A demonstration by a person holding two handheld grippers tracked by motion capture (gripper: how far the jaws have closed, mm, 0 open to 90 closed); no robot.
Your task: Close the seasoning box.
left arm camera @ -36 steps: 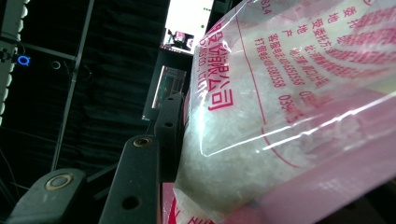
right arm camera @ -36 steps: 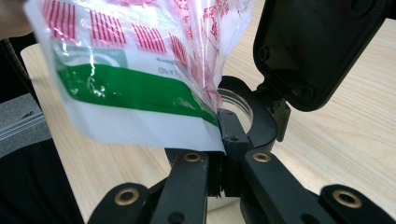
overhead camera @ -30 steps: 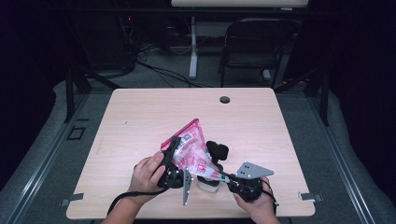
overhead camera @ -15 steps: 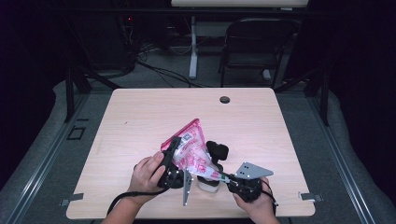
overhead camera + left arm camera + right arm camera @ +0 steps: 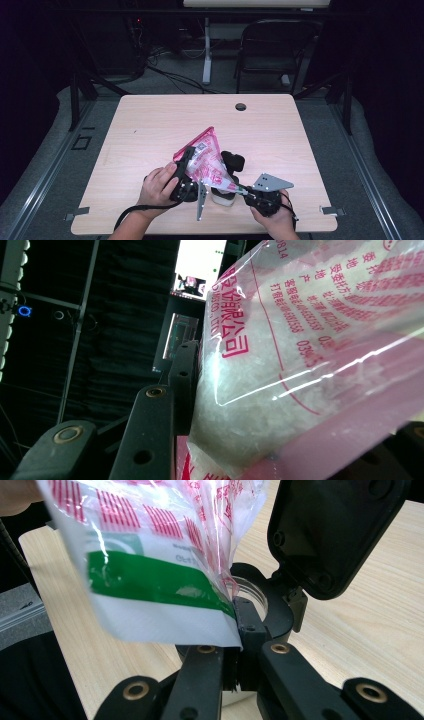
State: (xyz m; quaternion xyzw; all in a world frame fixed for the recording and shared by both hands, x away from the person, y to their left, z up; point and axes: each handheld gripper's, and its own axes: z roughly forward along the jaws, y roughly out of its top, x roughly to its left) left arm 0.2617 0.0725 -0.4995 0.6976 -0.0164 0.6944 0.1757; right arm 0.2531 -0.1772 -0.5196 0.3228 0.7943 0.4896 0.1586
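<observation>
A clear and pink printed bag of white granules is held tilted above the table's front middle. My left gripper is shut on the bag's body; in the left gripper view one jaw's finger presses against the bag. My right gripper is shut on the bag's low corner. In the right gripper view that corner of the bag is pinched at the gripper, just above a small white jar with its black flip lid standing open. The jar sits under the bag.
The wooden table has a round cable hole near its far edge. A black chair stands behind the table. A cable trails from the left gripper over the front edge.
</observation>
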